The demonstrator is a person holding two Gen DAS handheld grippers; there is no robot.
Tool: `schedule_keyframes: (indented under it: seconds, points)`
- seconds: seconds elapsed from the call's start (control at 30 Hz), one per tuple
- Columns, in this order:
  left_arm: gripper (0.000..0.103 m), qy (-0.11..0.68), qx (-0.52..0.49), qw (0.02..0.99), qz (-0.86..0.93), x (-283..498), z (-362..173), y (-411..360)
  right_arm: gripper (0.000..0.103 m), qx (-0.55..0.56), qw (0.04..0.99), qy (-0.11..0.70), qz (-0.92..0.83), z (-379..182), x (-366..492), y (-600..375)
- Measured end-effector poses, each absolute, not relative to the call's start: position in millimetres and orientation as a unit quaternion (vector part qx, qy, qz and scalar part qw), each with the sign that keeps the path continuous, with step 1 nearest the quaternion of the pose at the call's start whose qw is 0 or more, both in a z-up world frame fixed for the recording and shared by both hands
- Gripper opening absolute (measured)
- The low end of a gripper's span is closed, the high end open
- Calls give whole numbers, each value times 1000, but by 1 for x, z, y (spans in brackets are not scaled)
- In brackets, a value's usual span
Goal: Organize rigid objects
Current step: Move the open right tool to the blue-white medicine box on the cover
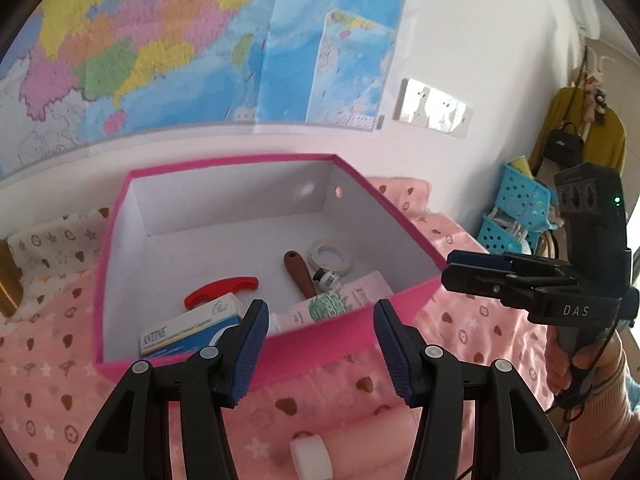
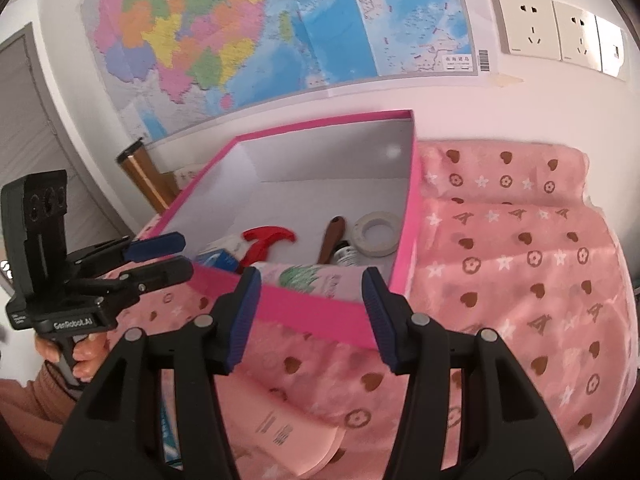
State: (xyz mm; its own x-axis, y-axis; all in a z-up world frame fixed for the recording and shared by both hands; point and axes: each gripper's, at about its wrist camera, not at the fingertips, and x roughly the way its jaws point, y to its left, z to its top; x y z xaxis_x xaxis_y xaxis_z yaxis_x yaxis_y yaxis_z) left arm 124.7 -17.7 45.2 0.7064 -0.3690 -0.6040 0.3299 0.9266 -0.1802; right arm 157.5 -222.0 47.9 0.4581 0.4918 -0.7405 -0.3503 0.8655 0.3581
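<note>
Left gripper and right gripper: jaws apart, nothing between, hovering before pink box on pink blanket. Inside box: red handle, tape roll, medicine carton.

Bright, soft daylight in both views; no hard shadows. Pink colour cast over the white wall. Glare patch on the map and a small bright spot on the inner wall of the box. Strong fisheye bending: map edges and box rim curve, dark vignette at corners. Slight overall softness; nearest bedding low in frame is blurred.
</note>
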Motion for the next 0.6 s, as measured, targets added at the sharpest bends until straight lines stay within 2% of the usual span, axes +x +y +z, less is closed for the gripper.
schedule_keyframes:
  seconds: [0.1, 0.27, 0.6]
  points:
    - [60, 323, -24, 927, -190, 109, 47, -11, 55, 78, 844, 455, 272, 52, 139, -220]
    - [60, 335, -10, 924, -183, 85, 35, -5, 56, 68, 826, 470, 304, 44, 107, -211]
    - [60, 408, -28, 899, -156, 46, -17, 17, 56, 51, 755, 545, 361, -4, 51, -181]
